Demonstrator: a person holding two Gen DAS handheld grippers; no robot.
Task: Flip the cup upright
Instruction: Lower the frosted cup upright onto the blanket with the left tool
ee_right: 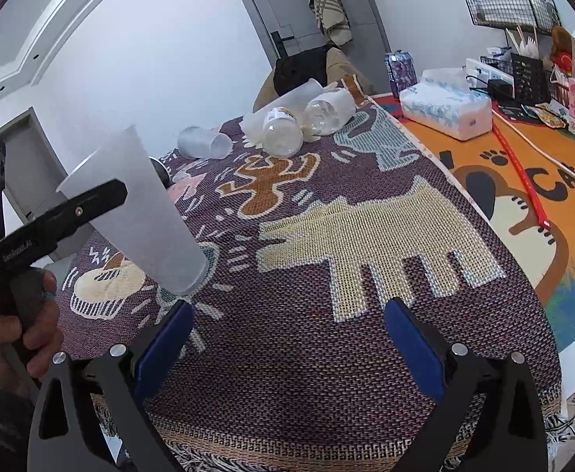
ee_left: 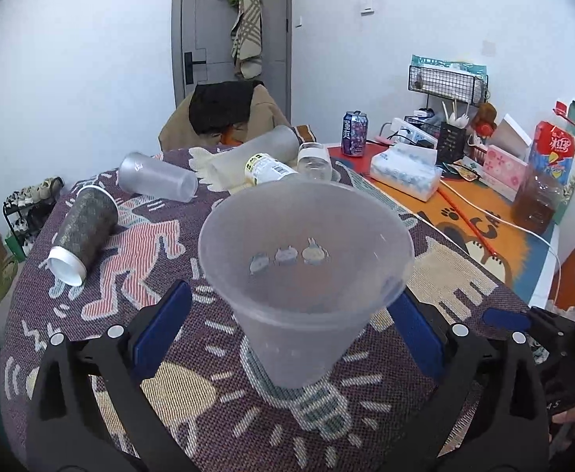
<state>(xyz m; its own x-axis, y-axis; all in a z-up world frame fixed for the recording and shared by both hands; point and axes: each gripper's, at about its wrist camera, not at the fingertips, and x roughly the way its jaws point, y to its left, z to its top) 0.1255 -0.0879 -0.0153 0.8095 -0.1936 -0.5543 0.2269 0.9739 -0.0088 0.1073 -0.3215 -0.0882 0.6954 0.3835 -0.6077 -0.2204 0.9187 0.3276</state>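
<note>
My left gripper [ee_left: 287,314] has its blue pads spread wide on either side of the frosted cup [ee_left: 305,271], which stands mouth-up with its narrow base on the patterned woven cloth [ee_left: 161,405]. In the left wrist view the pads do not appear to press the cup's walls; there is a gap on each side, though the right pad sits partly behind the cup's flared rim, so I cannot be sure of contact there. From the right wrist view the same cup [ee_right: 138,212] looks slightly tilted, its base down on the cloth [ee_right: 327,334], and a black finger of my left gripper [ee_right: 87,206] crosses in front of its upper wall. My right gripper [ee_right: 287,334] hangs above the cloth with its jaws wide and nothing between them, off to the side of the cup. Farther back on the cloth lie other vessels on their sides: a dark speckled cup [ee_left: 85,232] with a white rim, a frosted tumbler [ee_left: 155,177], a tall frosted cup [ee_left: 256,149], a labelled plastic bottle [ee_left: 269,169] and a clear glass jar [ee_left: 315,161]. Beyond the cloth's right edge, an orange mat [ee_left: 480,228] carries a tissue pack [ee_left: 403,171], a purple can [ee_left: 354,133] and a red pencil [ee_left: 468,222].
</note>
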